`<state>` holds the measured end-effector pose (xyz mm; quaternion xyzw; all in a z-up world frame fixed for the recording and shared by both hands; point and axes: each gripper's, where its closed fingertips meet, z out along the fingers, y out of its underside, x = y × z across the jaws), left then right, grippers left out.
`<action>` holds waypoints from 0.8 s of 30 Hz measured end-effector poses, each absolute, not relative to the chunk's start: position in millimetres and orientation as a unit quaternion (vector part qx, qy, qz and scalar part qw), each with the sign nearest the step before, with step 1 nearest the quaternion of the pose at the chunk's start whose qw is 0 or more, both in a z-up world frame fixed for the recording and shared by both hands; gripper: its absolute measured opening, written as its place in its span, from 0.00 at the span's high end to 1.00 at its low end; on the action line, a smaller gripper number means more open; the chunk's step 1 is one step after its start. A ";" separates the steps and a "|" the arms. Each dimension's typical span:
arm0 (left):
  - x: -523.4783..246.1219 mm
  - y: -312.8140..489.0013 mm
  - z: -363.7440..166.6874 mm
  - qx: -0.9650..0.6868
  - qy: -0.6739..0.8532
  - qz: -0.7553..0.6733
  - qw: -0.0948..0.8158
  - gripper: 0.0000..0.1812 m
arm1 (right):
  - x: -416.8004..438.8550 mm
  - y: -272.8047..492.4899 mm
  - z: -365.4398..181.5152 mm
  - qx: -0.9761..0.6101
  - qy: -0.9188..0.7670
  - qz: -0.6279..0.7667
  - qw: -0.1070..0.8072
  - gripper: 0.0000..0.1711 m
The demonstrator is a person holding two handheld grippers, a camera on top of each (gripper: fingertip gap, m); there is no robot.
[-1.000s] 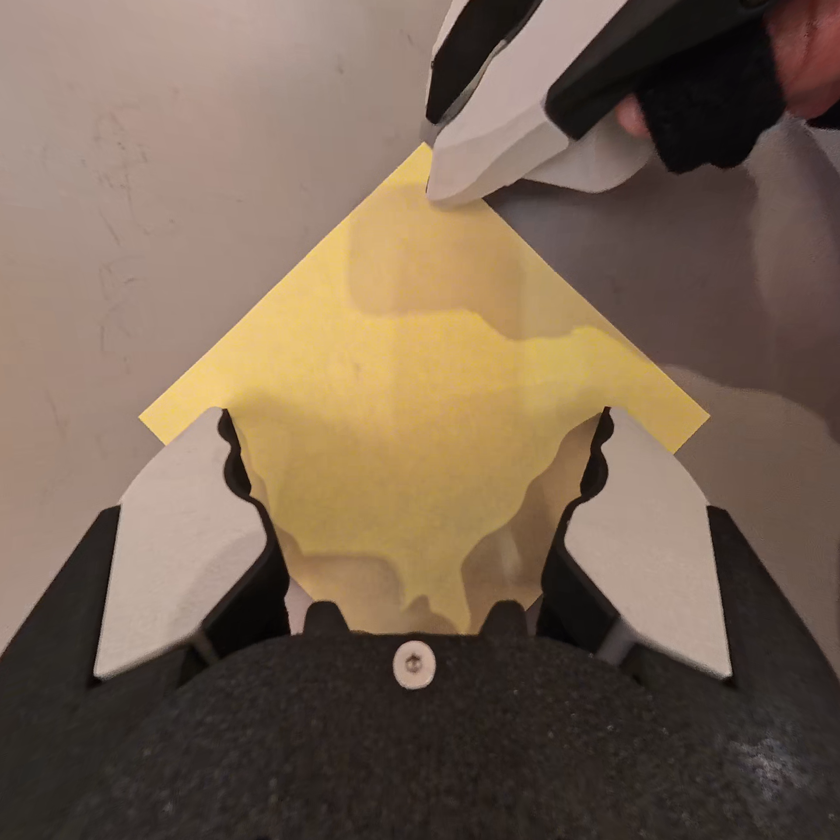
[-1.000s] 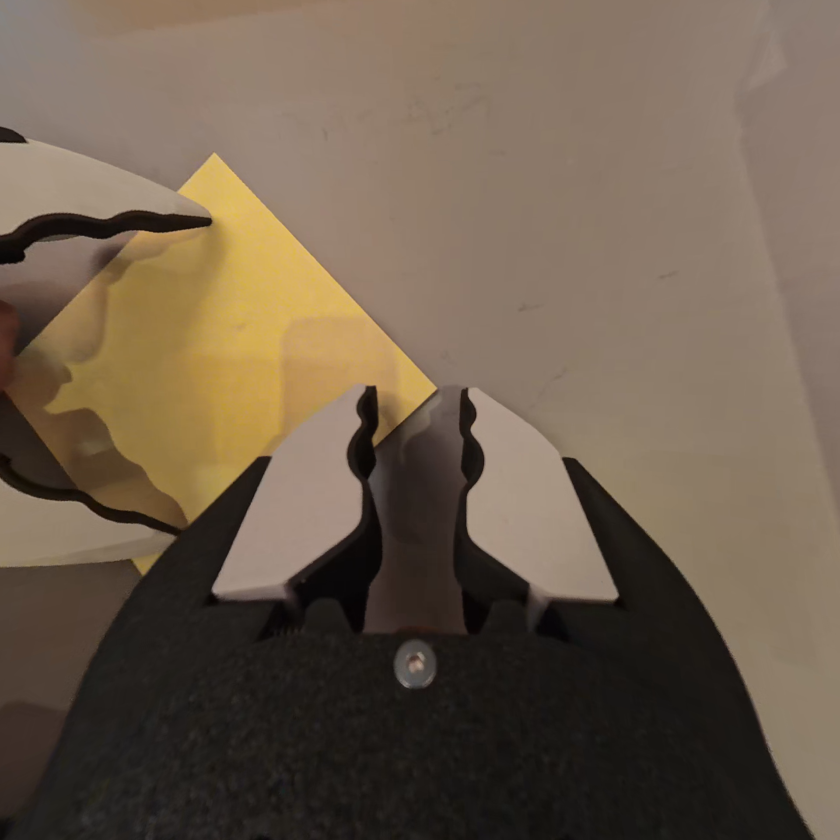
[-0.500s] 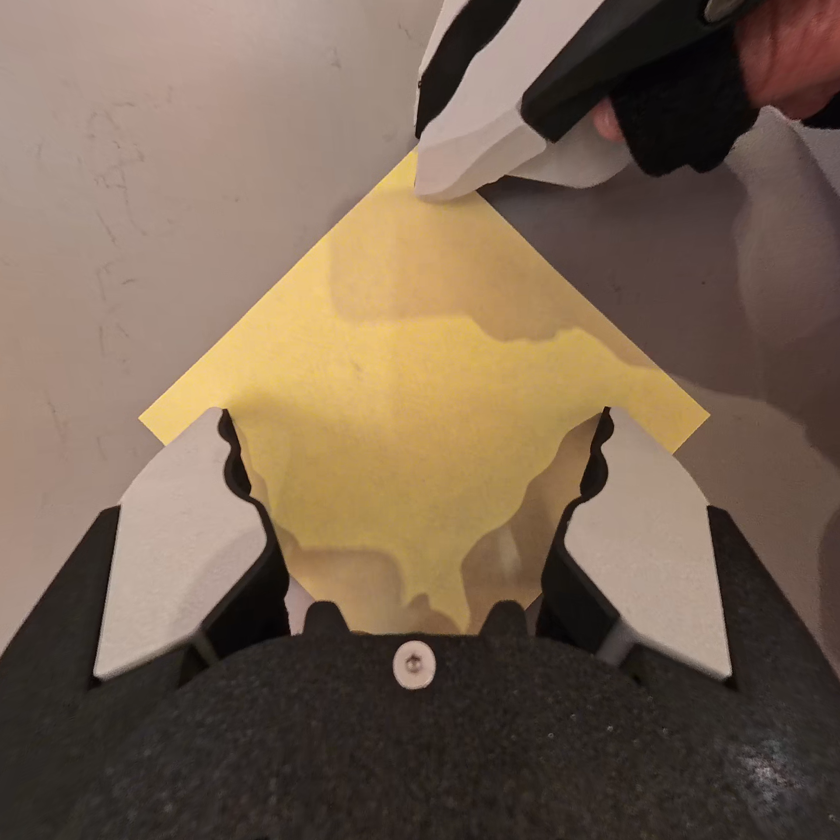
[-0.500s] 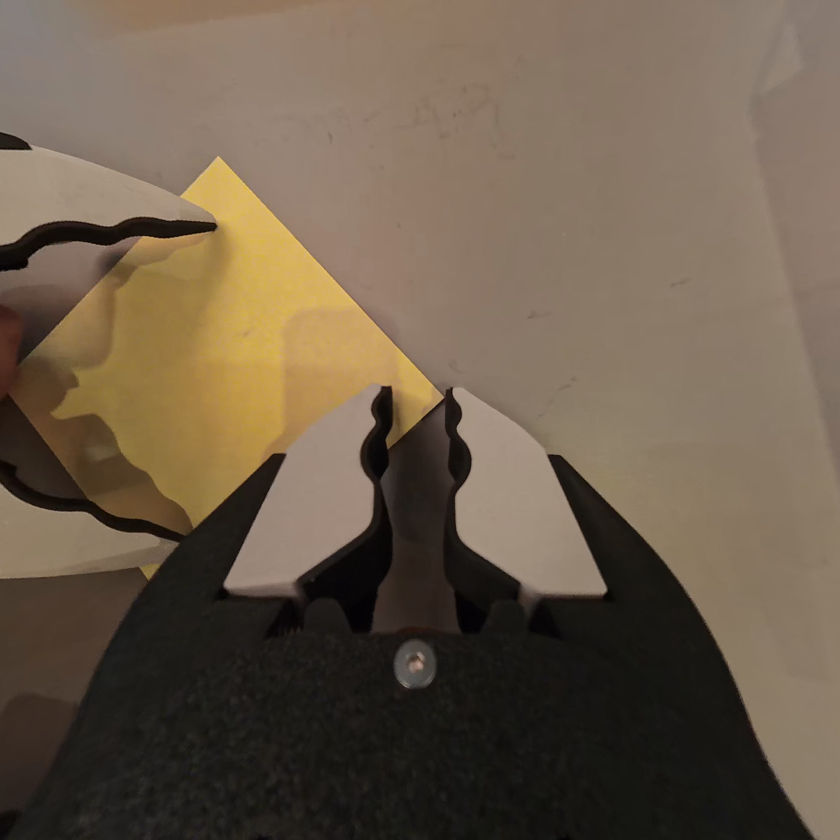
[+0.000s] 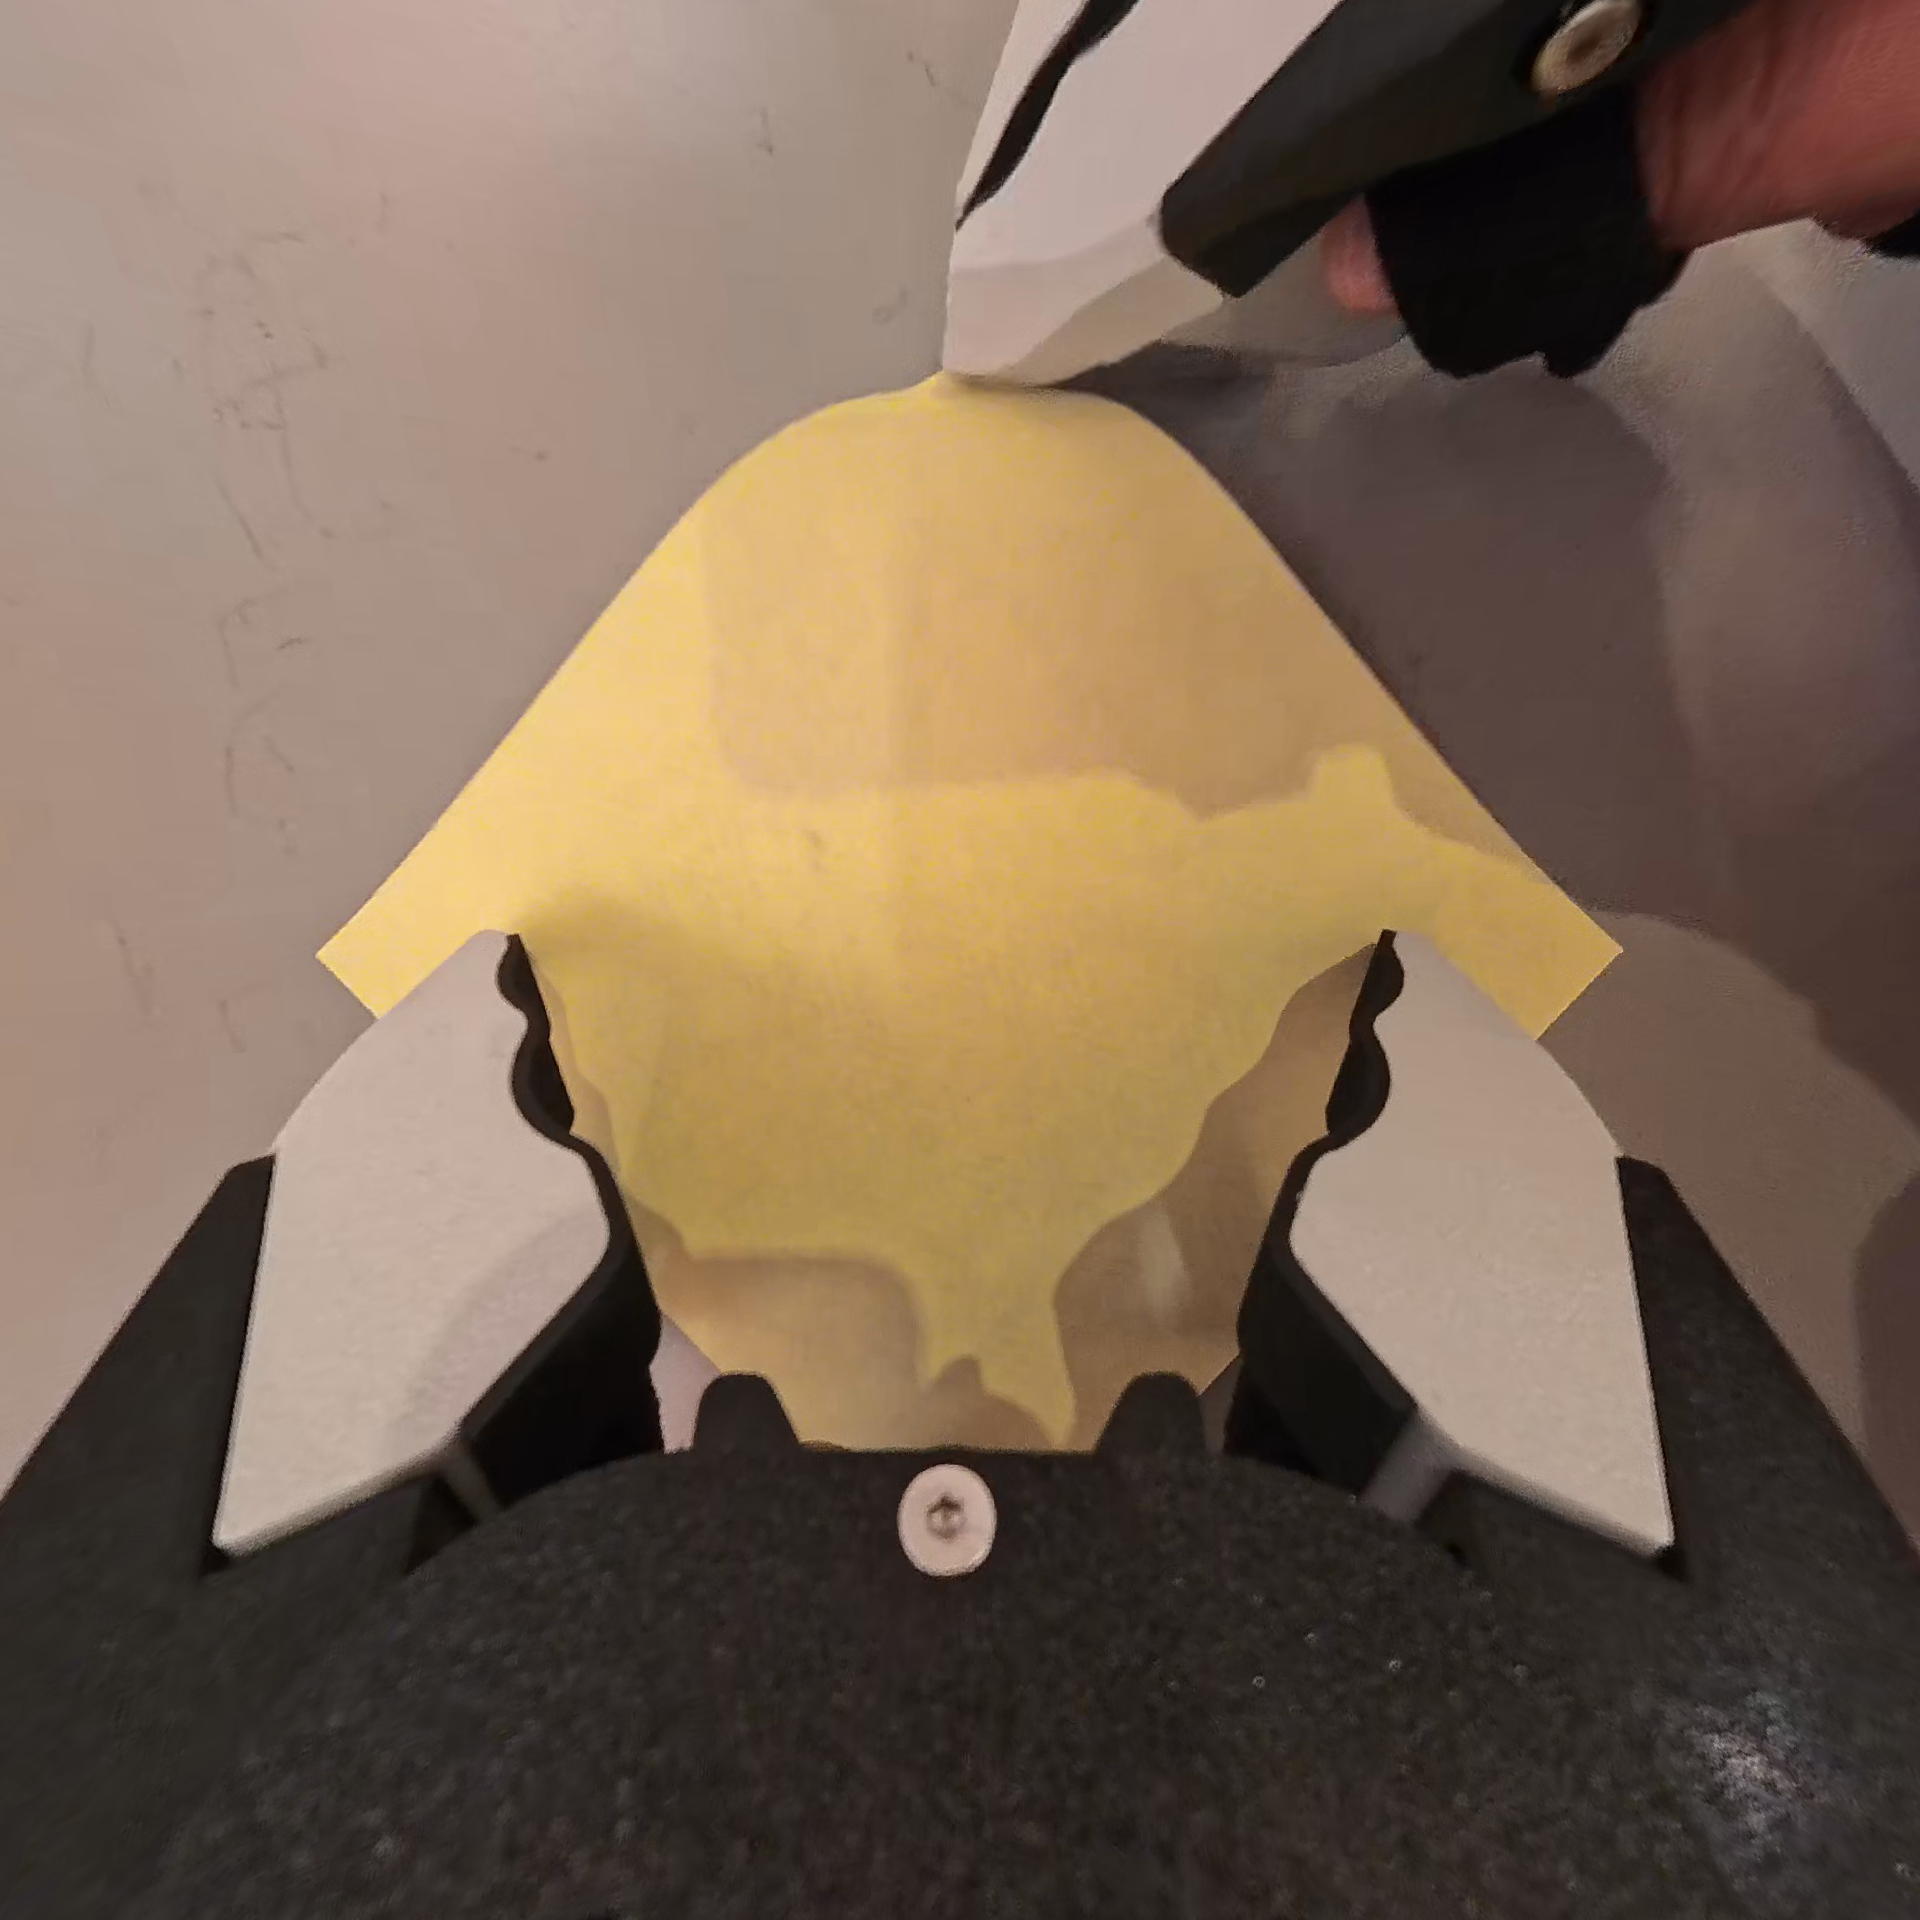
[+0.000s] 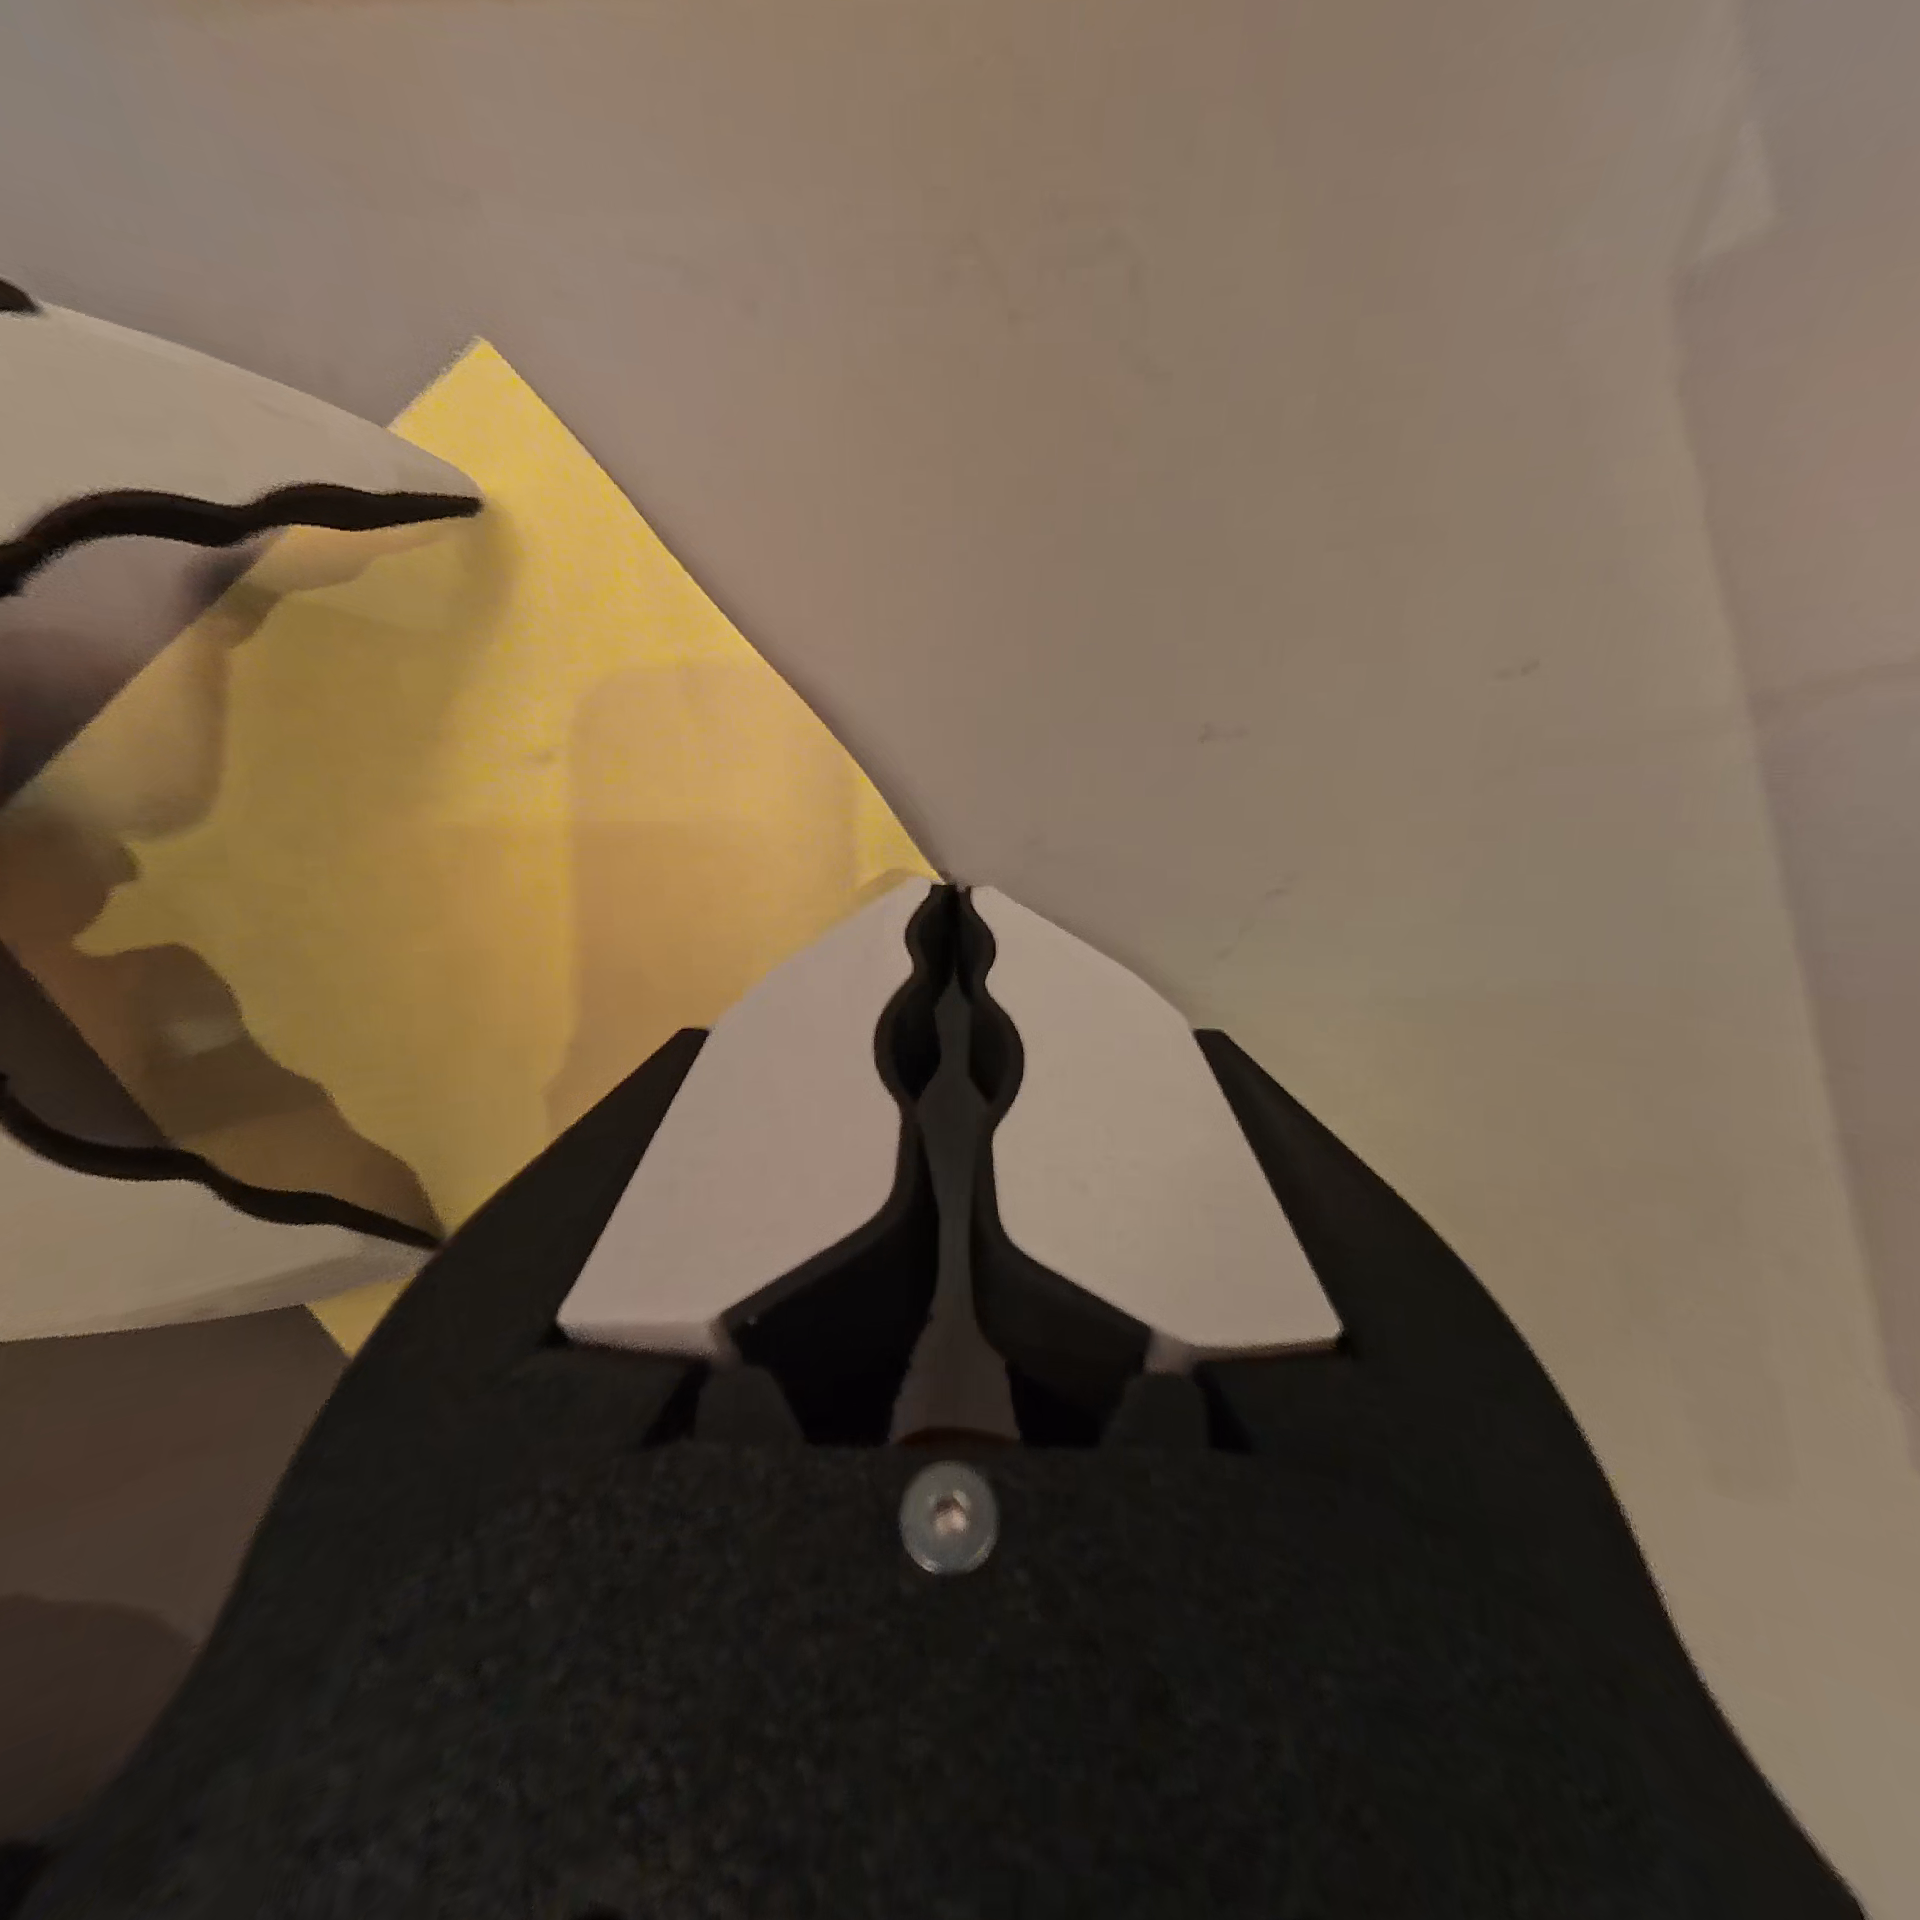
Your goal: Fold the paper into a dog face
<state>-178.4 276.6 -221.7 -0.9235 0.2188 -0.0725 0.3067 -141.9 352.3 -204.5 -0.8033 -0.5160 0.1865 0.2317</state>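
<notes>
The yellow paper square point(image 5: 935, 935) lies on the pale tabletop point(image 5: 312, 416) turned as a diamond, one diagonal running from 12 to 6 o'clock in the left wrist view, the other from 9 to 3. The right gripper point(image 6: 954, 891) has its fingers pressed together on the far corner at 12 o'clock, and that corner curls up off the surface while the rest lies flat. This looks like the start of a diagonal fold, corner brought toward the opposite corner, which would make the triangle a dog face begins from. The left gripper point(image 5: 945, 940) hovers over the near half with its fingers spread wide, holding nothing; their tips sit above the paper near the 9 and 3 o'clock corners, probably to pin the sheet, though whether they touch it I cannot tell. A gloved hand point(image 5: 1621, 208) carries the right gripper at 1 o'clock.
</notes>
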 end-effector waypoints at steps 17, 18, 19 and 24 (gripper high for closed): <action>-178.6 276.1 -221.4 -0.921 0.223 -0.075 0.309 0.22 | -152.0 327.8 -148.7 -0.773 -0.518 0.194 0.310 1.00; -178.6 276.1 -221.4 -0.921 0.223 -0.075 0.310 0.22 | -147.5 334.1 -153.0 -0.779 -0.511 0.177 0.316 1.00; -178.5 276.1 -221.4 -0.921 0.223 -0.075 0.310 0.22 | -143.7 338.9 -159.2 -0.787 -0.504 0.170 0.313 0.99; -178.8 275.8 -221.4 -0.921 0.225 -0.076 0.310 0.22 | -140.3 348.4 -188.6 -0.798 -0.492 0.195 0.288 0.75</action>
